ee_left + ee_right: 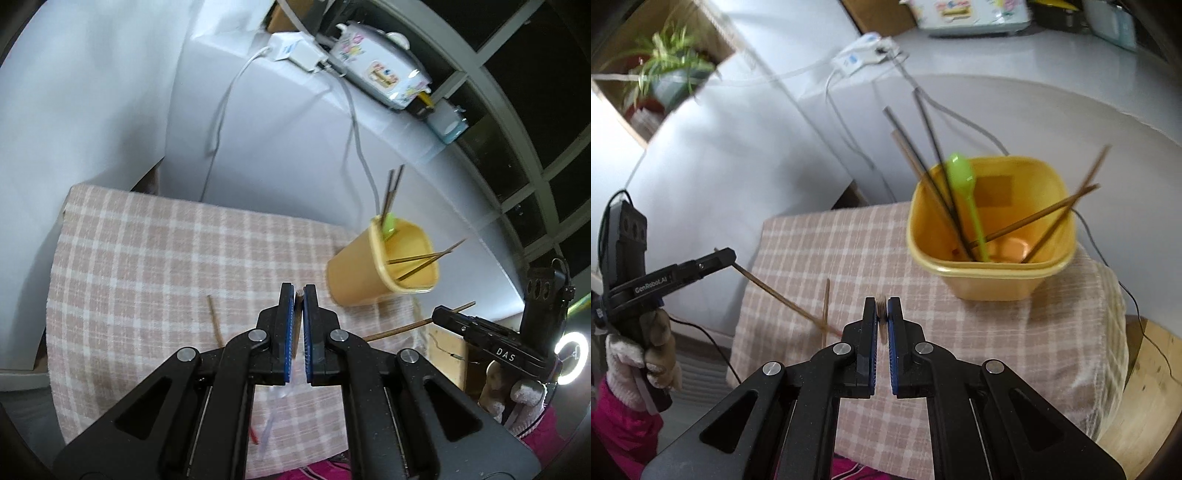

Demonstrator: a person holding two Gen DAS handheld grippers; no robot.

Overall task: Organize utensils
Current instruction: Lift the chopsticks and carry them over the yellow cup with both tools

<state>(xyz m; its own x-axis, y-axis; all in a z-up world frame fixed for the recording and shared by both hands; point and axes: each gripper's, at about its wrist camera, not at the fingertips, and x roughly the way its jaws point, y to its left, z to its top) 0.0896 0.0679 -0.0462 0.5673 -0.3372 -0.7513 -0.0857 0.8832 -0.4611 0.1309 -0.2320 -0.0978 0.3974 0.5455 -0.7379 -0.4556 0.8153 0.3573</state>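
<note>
Checked bench (1015,332) at centre, yellow holder (993,280) far right already stocked with chopsticks and green spoon (964,177). Left gripper (298,295) and right gripper (882,306) each with fingers clamped on one chopstick, not yet in the holder. One loose chopstick (826,306) left near.

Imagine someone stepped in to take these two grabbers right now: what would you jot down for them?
Left gripper: shut on a wooden chopstick, lifted off the checked cloth.
Right gripper: shut on another chopstick, also in the air.
Yellow bin: on the cloth's far right, already holding several chopsticks and a green spoon.
Left: drop both held chopsticks in the bin, then fetch the loose chopstick lying on the cloth.
</note>
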